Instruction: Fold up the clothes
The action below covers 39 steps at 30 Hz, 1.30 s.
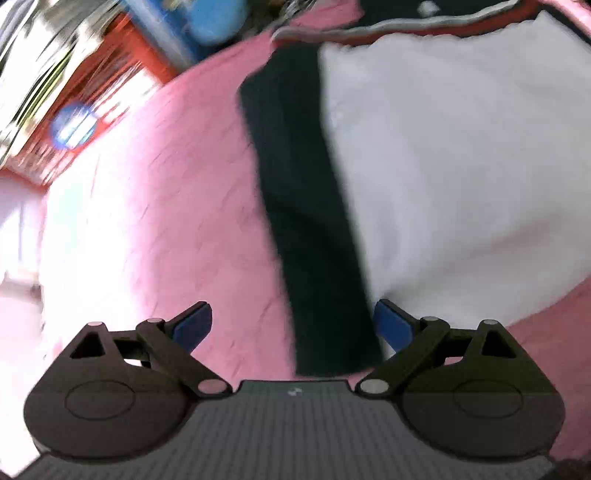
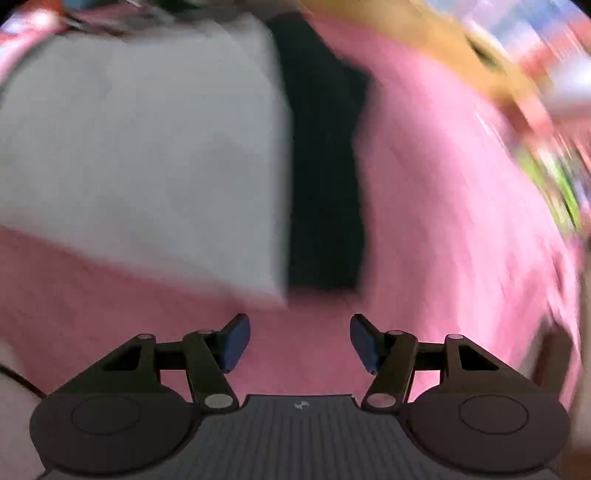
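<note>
A garment with a white panel (image 1: 443, 166) and a dark side strip (image 1: 306, 221) lies flat on a pink sheet (image 1: 166, 203). My left gripper (image 1: 291, 310) points down over it, open wide. The strip's near end lies under the gap, close to the right blue pad (image 1: 393, 326), and nothing is pinched. In the right wrist view the same white panel (image 2: 147, 147) and another dark strip (image 2: 325, 166) end just ahead of my right gripper (image 2: 299, 321). It is open, with only pink sheet (image 2: 443, 221) under its gap. Both views are motion-blurred.
The garment's far edge shows red and grey trim (image 1: 406, 22). Blurred red and blue clutter (image 1: 92, 110) stands beyond the sheet's left edge. A tan-yellow thing (image 2: 424, 33) lies at the sheet's far right.
</note>
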{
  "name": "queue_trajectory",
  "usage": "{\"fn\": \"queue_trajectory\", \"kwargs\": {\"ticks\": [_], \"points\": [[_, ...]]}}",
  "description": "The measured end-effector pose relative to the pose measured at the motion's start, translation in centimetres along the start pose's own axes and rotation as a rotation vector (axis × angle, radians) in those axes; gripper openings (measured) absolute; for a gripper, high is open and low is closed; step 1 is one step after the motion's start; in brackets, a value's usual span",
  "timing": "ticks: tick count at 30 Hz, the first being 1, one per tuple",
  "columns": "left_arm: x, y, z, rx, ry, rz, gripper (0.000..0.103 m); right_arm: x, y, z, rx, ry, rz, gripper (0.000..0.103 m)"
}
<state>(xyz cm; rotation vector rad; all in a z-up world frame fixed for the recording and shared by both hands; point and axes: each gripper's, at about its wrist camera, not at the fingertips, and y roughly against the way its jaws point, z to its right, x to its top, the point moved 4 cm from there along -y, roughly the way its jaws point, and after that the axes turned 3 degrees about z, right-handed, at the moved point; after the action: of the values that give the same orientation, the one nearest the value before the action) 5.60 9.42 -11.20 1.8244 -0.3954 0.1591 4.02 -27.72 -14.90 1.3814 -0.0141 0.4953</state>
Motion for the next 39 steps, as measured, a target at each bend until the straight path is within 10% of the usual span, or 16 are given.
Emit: {"fn": "queue_trajectory", "kwargs": {"ticks": [4,10,15,29,39], "points": [[-0.5,2.1,-1.4,0.015,0.069,0.056,0.095,-1.4,2.8,1.5,-0.018,-0.056,0.070,0.060],[2.0,5.4,1.0,-0.177,0.127,0.199,0.100,3.4,6.0,-6.3,0.162,0.120,0.287,0.069],[1.2,1.4,3.3,-0.189,0.172,0.042,0.098,8.0,5.5,-14.2,0.301,0.235,0.335,0.074],[-8.2,2.3,-7.6,0.010,0.460,0.000,0.101,-0.8,1.0,4.4,-0.142,-0.208,0.096,0.082],[-8.9,7.2,-4.4,-0.053,0.477,0.063,0.101,7.2,6.0,-10.8,0.151,0.193,0.466,0.086]]}}
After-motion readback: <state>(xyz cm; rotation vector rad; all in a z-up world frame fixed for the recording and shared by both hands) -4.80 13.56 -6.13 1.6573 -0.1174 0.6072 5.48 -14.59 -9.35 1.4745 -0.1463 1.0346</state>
